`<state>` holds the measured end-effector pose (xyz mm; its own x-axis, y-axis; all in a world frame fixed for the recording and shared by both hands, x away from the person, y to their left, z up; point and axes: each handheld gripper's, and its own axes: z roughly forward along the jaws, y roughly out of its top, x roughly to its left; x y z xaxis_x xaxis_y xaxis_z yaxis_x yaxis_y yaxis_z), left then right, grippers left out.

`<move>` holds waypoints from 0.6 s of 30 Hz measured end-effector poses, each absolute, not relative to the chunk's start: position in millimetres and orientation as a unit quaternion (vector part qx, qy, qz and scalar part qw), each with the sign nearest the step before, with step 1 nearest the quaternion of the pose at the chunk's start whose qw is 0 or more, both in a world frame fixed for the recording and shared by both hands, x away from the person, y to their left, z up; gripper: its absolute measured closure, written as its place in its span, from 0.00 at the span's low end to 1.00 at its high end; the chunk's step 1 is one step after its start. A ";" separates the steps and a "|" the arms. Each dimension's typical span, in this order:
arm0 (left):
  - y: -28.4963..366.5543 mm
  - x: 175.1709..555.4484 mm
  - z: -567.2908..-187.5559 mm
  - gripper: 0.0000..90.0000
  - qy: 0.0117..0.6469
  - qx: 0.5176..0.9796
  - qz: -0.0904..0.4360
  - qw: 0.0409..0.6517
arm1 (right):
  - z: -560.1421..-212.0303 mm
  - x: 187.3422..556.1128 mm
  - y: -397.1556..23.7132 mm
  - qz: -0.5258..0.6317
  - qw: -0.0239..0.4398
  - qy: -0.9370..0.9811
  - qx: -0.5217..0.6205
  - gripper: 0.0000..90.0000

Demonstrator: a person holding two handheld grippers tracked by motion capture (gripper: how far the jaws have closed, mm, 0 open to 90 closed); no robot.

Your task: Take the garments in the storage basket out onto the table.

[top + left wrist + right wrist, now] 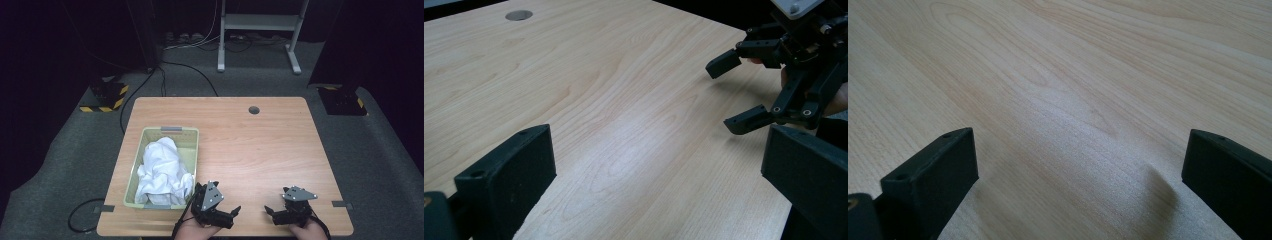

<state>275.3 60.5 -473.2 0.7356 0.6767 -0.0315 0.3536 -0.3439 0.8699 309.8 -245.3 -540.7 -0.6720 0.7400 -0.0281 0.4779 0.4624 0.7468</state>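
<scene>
Left tongs (235, 211) spread | right tongs (269, 211) spread | basket (186, 134) holds white cloth (162, 170)

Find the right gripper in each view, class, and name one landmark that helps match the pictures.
High view: right gripper at the table's near edge, right of centre.
Left gripper view: upper right, jaws open.
Right gripper view: its own jaws at the bottom corners.
Shared landmark: round table hole, also in the left gripper view.

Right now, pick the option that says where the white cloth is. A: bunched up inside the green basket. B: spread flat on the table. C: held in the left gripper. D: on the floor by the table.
A: the white cloth lies crumpled inside the green basket, on the table's left side, with both grippers apart from it.
</scene>
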 end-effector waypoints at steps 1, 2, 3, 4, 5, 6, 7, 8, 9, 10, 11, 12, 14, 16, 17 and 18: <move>61.6 275.9 -473.0 0.01 0.325 0.801 0.169 0.474 | -540.7 309.8 -245.3 0.369 0.177 0.836 0.364 0.01; 62.2 276.2 -472.9 0.01 0.327 0.800 0.168 0.474 | -540.7 309.8 -245.4 0.369 0.177 0.836 0.364 0.01; 63.0 276.3 -472.6 0.01 0.331 0.799 0.170 0.473 | -540.7 309.8 -245.4 0.369 0.177 0.836 0.364 0.01; 63.8 276.4 -472.3 0.02 0.330 0.799 0.172 0.472 | -540.6 309.8 -245.4 0.369 0.177 0.836 0.364 0.01; 64.9 276.2 -472.1 0.02 0.329 0.798 0.174 0.473 | -540.6 309.8 -245.4 0.370 0.177 0.836 0.364 0.01; 64.9 276.2 -472.1 0.02 0.329 0.798 0.174 0.473 | -540.6 309.8 -245.4 0.370 0.177 0.836 0.364 0.01; 65.9 276.4 -471.7 0.02 0.331 0.798 0.176 0.472 | -540.6 309.8 -245.5 0.370 0.177 0.836 0.364 0.01; 66.6 276.7 -471.6 0.02 0.333 0.797 0.176 0.472 | -540.6 309.8 -245.5 0.370 0.178 0.836 0.364 0.01; 68.3 276.9 -471.4 0.02 0.336 0.796 0.177 0.472 | -540.6 309.8 -245.5 0.370 0.178 0.836 0.364 0.01; 68.3 276.9 -471.4 0.02 0.336 0.796 0.177 0.472 | -540.6 309.8 -245.5 0.370 0.178 0.836 0.364 0.01; 68.7 277.0 -471.4 0.02 0.336 0.796 0.178 0.472 | -540.6 309.8 -245.5 0.370 0.178 0.836 0.364 0.01; 69.6 277.1 -471.3 0.02 0.337 0.795 0.178 0.472 | -540.6 309.8 -245.5 0.370 0.178 0.836 0.364 0.01; 72.6 277.6 -470.7 0.02 0.337 0.794 0.182 0.472 | -540.6 309.7 -245.6 0.370 0.178 0.836 0.364 0.01; 73.8 277.8 -470.2 0.02 0.339 0.793 0.183 0.472 | -540.6 309.7 -245.6 0.370 0.178 0.836 0.364 0.01; 75.6 278.0 -469.2 0.02 0.339 0.793 0.185 0.471 | -540.6 309.7 -245.6 0.370 0.178 0.836 0.364 0.01; 76.7 278.3 -468.7 0.02 0.340 0.792 0.186 0.472 | -540.6 309.8 -245.6 0.370 0.178 0.836 0.364 0.01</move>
